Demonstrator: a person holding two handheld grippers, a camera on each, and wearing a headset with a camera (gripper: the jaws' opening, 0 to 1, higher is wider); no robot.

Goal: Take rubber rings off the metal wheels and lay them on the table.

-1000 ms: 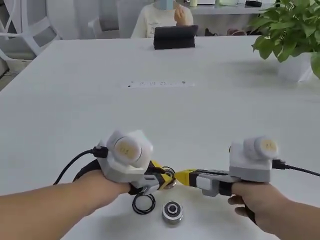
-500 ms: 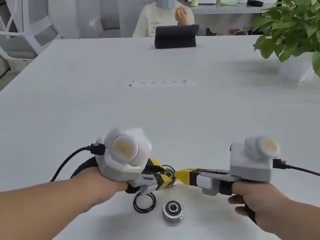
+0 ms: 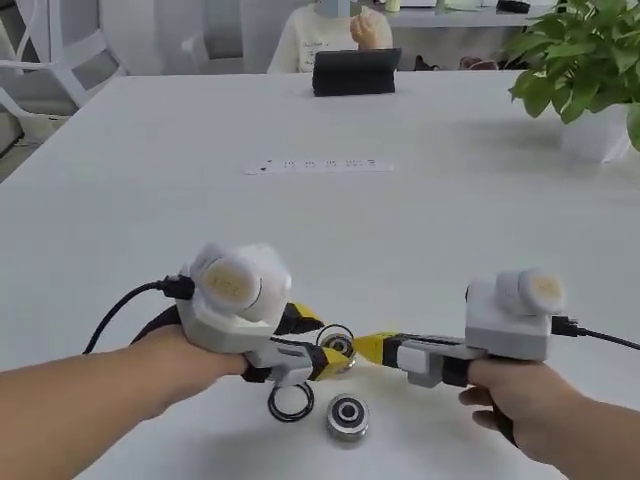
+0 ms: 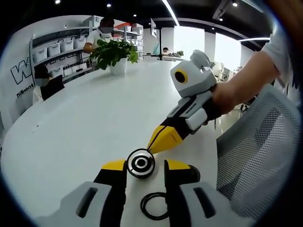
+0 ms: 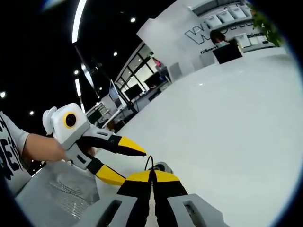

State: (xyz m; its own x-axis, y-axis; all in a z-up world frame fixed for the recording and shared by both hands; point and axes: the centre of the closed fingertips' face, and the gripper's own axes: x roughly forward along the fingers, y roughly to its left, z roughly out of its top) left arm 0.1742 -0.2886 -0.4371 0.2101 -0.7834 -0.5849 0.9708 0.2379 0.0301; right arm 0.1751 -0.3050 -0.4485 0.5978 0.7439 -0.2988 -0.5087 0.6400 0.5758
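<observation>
My left gripper is shut on a small metal wheel, held just above the white table. In the left gripper view the wheel sits between the yellow jaws. From the right, my right gripper meets it, shut on a thin black rubber ring that stands up as a loop from the wheel. The right gripper view shows that ring pinched at its closed tips. On the table below lie a loose rubber ring and a second metal wheel without a ring.
A white power strip lies mid-table. A potted plant stands at the far right. A person sits behind a black tablet at the far edge. A black cable trails left from my left gripper.
My left hand has shifted a little left and rolled. The rubber ring now shows as a clearer loop above the held wheel. The right gripper has hardly moved.
</observation>
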